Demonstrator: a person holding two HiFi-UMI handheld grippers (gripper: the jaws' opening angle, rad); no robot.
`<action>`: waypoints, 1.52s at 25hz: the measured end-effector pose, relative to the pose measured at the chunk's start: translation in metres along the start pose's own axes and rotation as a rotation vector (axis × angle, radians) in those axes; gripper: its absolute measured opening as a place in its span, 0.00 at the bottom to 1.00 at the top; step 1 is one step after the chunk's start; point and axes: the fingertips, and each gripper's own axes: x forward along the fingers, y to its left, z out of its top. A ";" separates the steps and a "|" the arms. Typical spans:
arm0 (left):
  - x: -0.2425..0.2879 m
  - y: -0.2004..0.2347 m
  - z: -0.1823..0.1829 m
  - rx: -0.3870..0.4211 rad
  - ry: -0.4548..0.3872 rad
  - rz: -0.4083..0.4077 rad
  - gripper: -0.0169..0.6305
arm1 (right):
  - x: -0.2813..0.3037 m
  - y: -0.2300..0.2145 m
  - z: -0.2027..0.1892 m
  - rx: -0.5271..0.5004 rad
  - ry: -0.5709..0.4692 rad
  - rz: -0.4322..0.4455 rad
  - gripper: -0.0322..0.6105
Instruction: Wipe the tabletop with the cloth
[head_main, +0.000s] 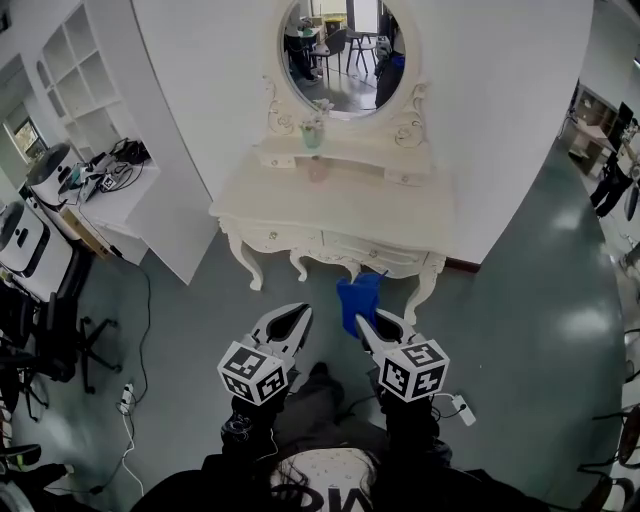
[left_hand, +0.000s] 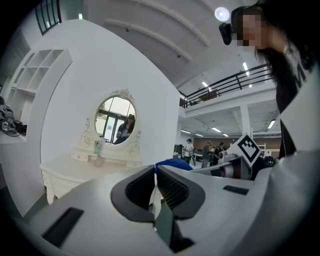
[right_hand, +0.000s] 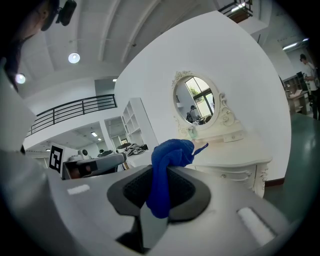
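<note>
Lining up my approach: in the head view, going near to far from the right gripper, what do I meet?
Near to far: right gripper → blue cloth → dressing table → small green vase → oval mirror.

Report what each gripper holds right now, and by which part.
The right gripper pinches the blue cloth across a bunched fold, and the rest bulges out past the jaws. The left gripper holds nothing; its jaws are together.

Tabletop (head_main: 360, 215) open front/mid, sm pink item (head_main: 316, 171) at rear
</note>
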 end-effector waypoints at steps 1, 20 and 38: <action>0.002 0.003 0.000 -0.003 -0.001 0.001 0.01 | 0.002 -0.002 0.000 0.004 0.003 -0.001 0.18; 0.106 0.177 0.020 -0.060 0.036 -0.050 0.01 | 0.172 -0.069 0.045 0.040 0.067 -0.086 0.18; 0.176 0.336 0.053 -0.062 0.056 -0.163 0.01 | 0.325 -0.099 0.087 0.071 0.065 -0.211 0.18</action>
